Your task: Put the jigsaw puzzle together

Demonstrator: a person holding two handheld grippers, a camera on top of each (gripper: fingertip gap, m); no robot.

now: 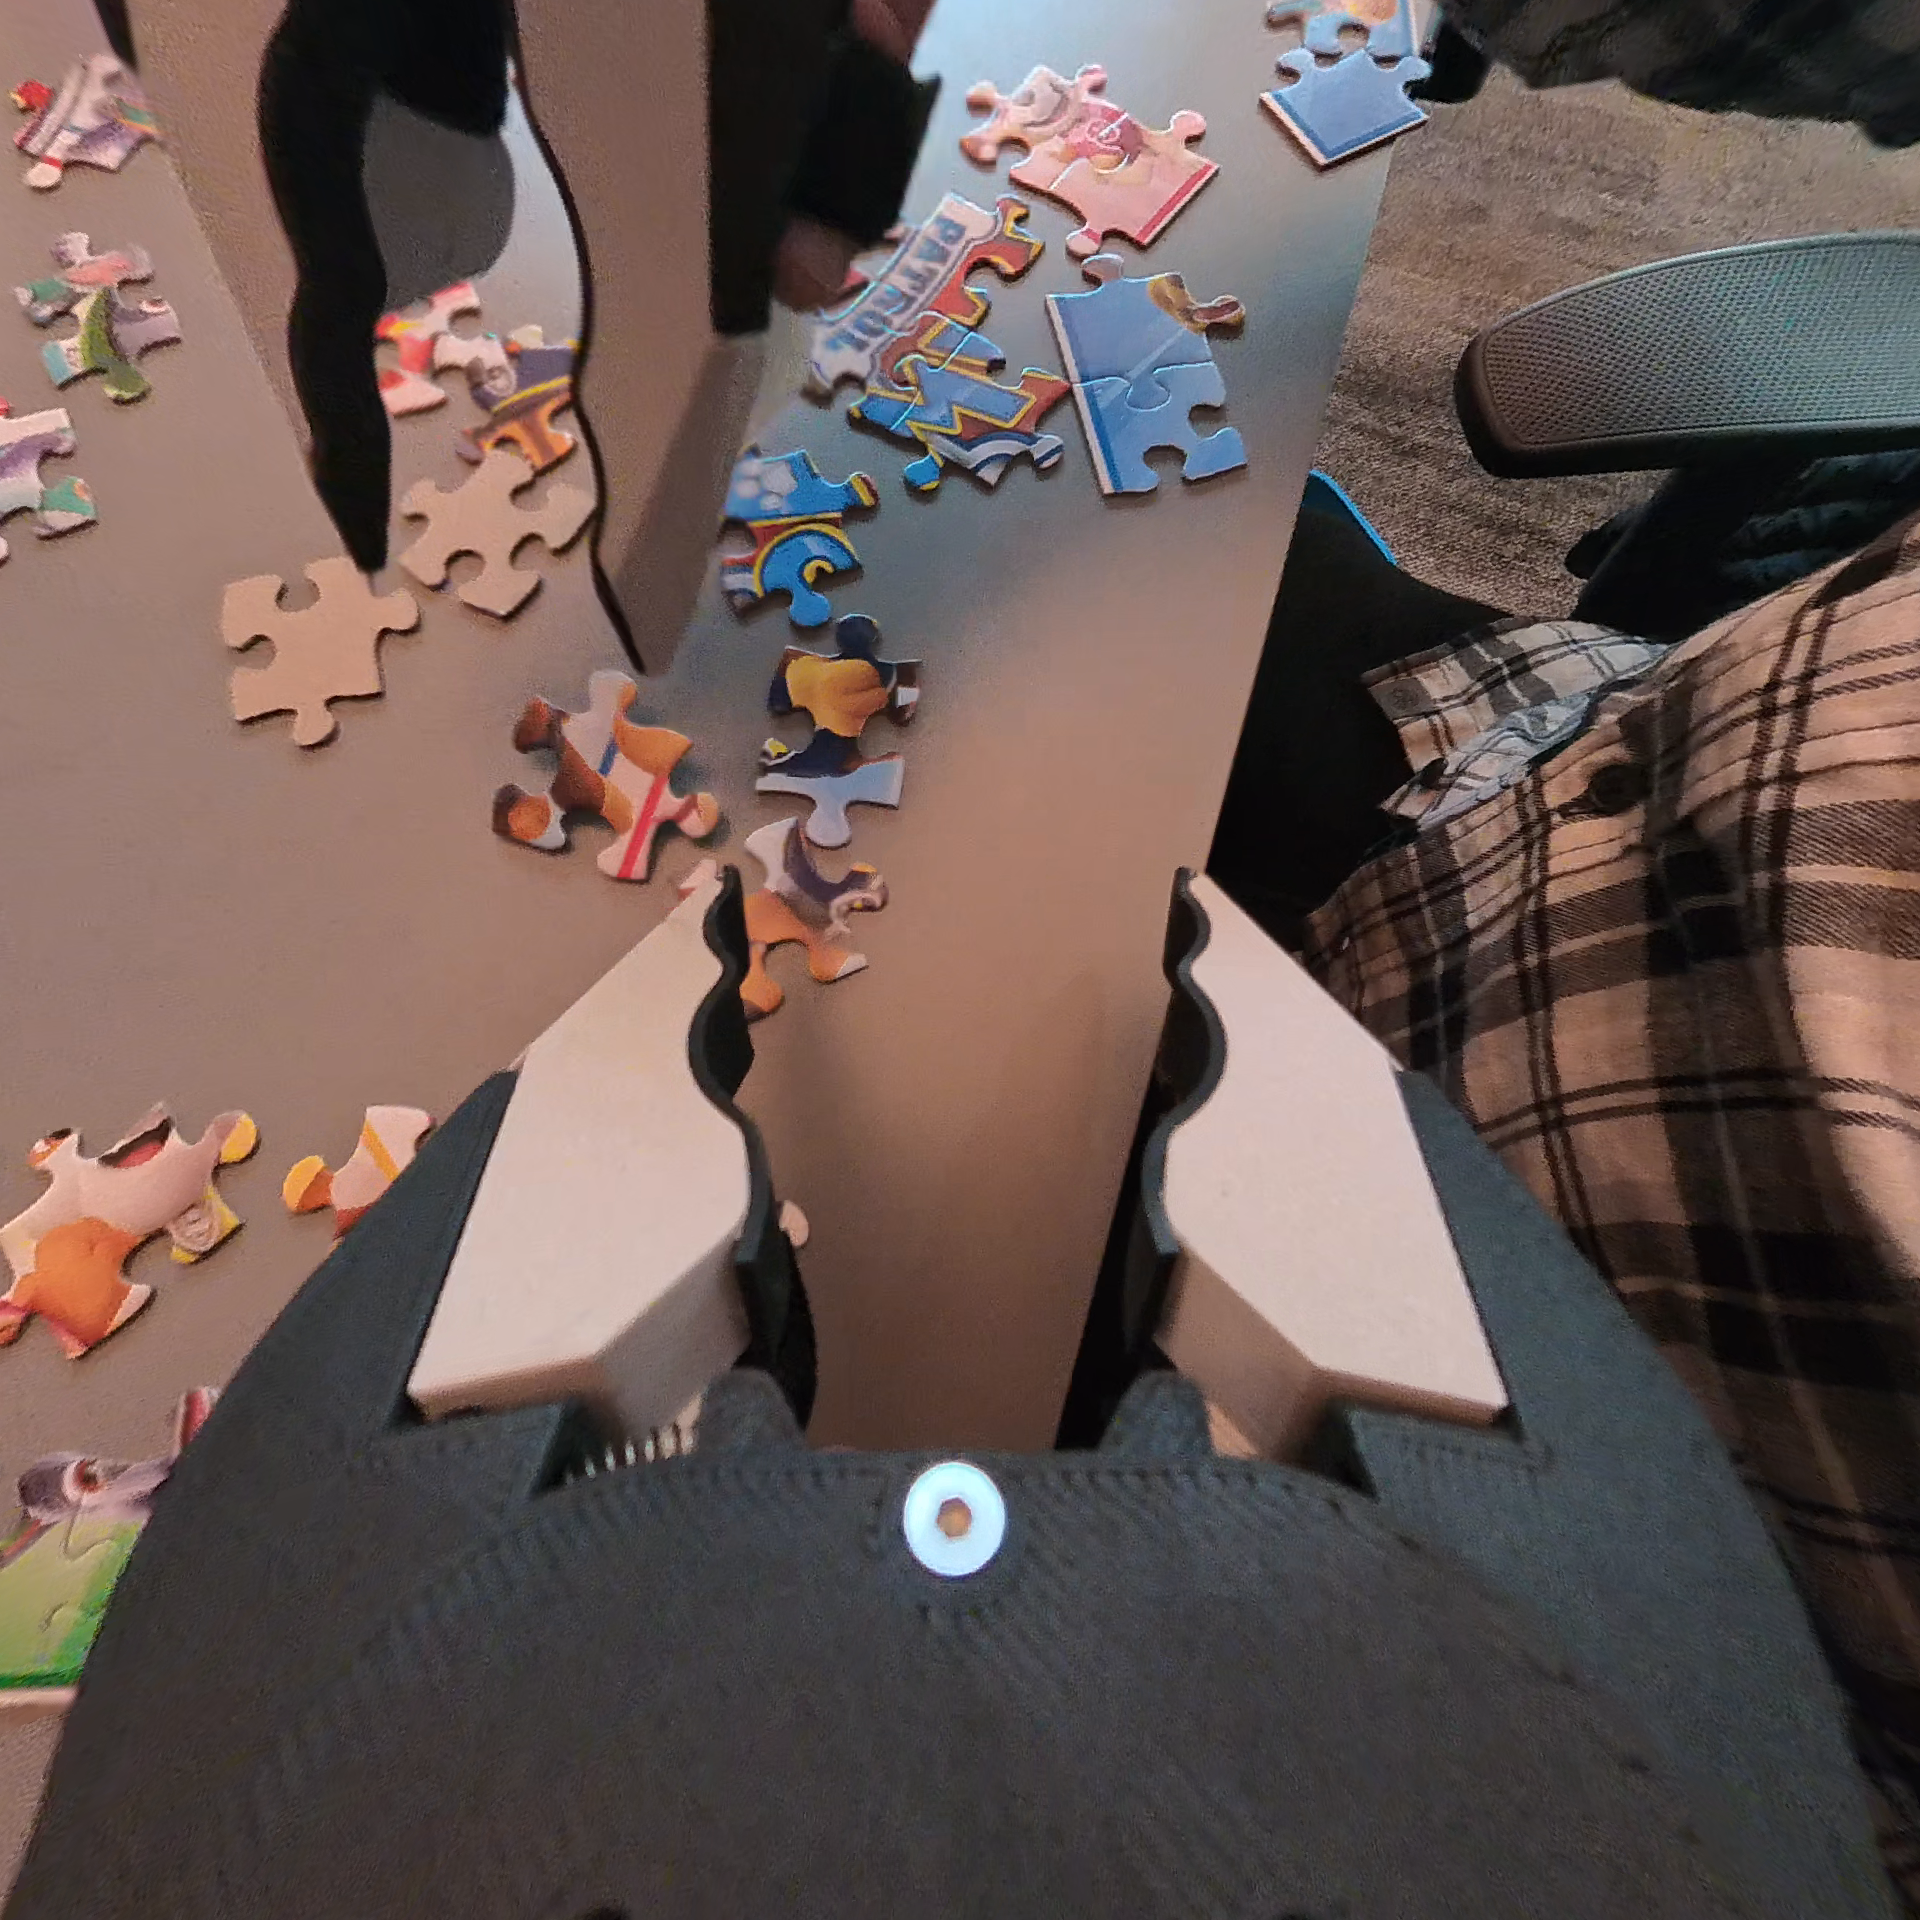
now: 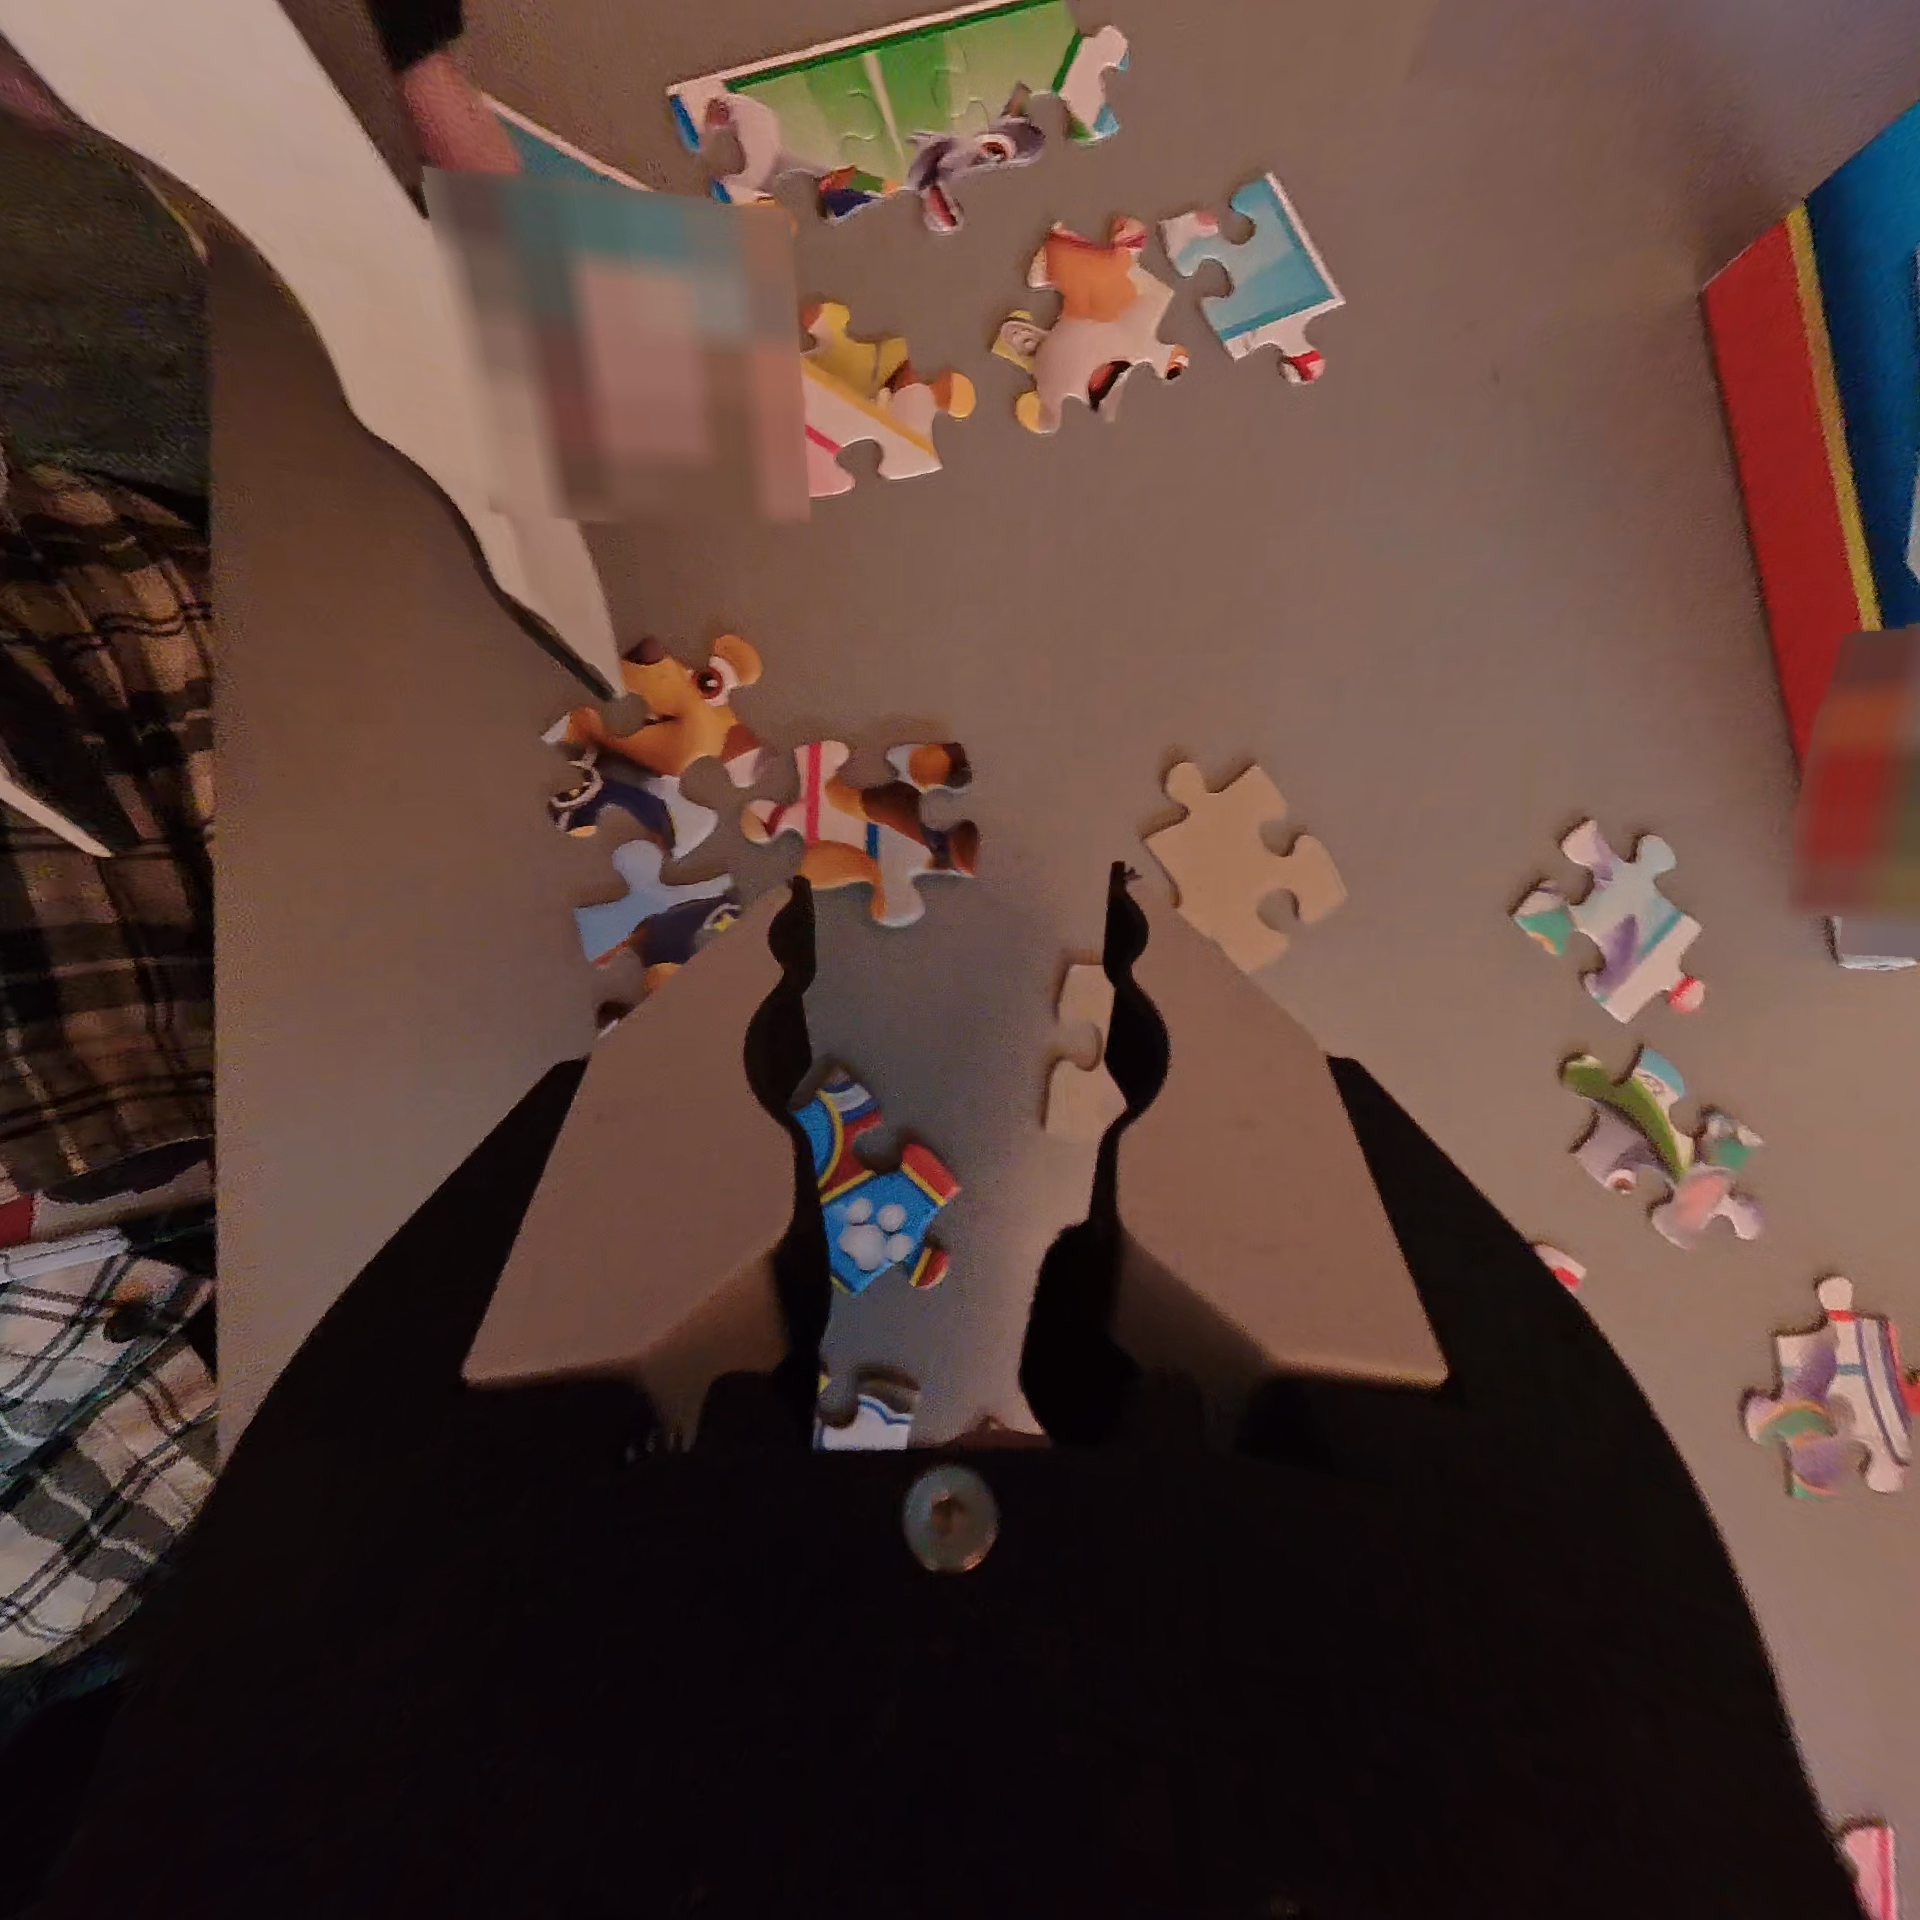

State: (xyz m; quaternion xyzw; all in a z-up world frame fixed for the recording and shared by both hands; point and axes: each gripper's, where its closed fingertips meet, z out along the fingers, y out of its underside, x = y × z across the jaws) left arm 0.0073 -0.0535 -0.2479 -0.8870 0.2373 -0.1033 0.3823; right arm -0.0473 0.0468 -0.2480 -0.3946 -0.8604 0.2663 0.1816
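Several loose jigsaw pieces lie on the grey table (image 1: 987,1143). My left gripper (image 1: 956,894) is open and empty near the table's right edge. Its left fingertip is at an orange and purple piece (image 1: 805,904), which also shows as a dog-face piece in the right wrist view (image 2: 675,707). My right gripper (image 2: 958,888) is open and empty, hovering over a blue paw-print piece (image 2: 873,1195). A brown dog piece (image 2: 868,826) lies just beyond its left fingertip. A face-down piece (image 2: 1242,862) lies by the right fingertip. Joined logo pieces (image 1: 935,353) lie farther off.
A joined green section (image 2: 914,104) and the red and blue puzzle box (image 2: 1818,416) lie at the far side. A person's plaid shirt (image 1: 1662,935) and a chair armrest (image 1: 1704,343) are beyond the table edge. Joined blue pieces (image 1: 1143,384) lie near that edge.
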